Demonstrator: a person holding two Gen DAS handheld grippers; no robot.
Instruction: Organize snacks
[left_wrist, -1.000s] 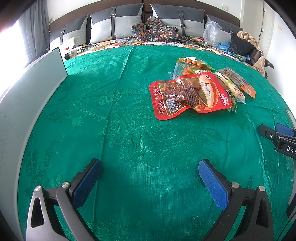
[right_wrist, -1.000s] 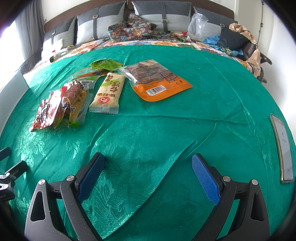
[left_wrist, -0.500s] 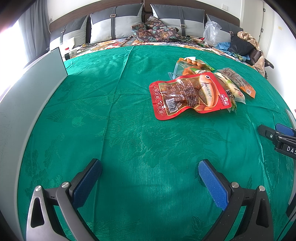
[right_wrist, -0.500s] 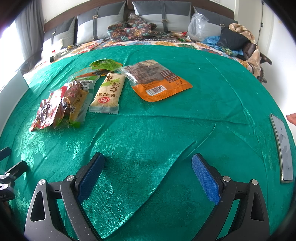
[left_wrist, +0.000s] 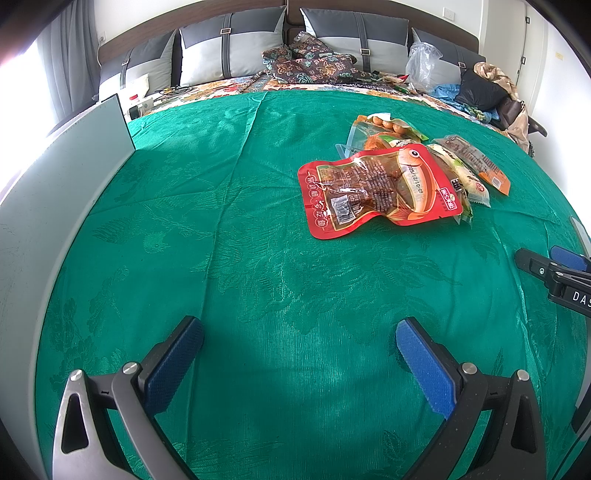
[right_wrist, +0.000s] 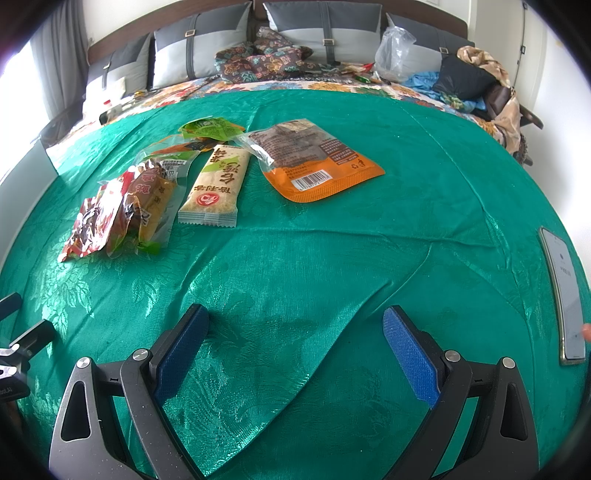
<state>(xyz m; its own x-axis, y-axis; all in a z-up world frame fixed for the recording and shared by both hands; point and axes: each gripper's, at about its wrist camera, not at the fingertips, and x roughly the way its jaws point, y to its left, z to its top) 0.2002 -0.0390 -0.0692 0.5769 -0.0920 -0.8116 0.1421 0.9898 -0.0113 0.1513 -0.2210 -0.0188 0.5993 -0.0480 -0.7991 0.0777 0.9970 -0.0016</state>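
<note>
The snack packets lie in a loose cluster on the green cloth (right_wrist: 332, 266) covering the bed, toward its headboard end and well ahead of both grippers. The red packet (left_wrist: 376, 188) rests on top of the pile, partly covering the packets beneath. Its long axis runs roughly parallel to the headboard edge, with the barcode end toward the left edge of the bed. The beige bar (right_wrist: 216, 186) lies with its long axis running from the near edge toward the headboard, crimped end nearest. The orange packet (right_wrist: 314, 158) sits apart from the bar, angled, barcode end toward the near right.

Risks, as a judgement:
- Overlapping packets may lift together if a finger catches two films.
- The cloth is wrinkled and loose; a low approach may pinch a fold rather than a packet.
- Glossy film may slip from the pads.

The left gripper (left_wrist: 299, 350) and right gripper (right_wrist: 295, 336) both stand spread wide and empty, low above the cloth. A phone (right_wrist: 565, 295) lies near the right edge; something at its lower end is possibly a fingertip.
</note>
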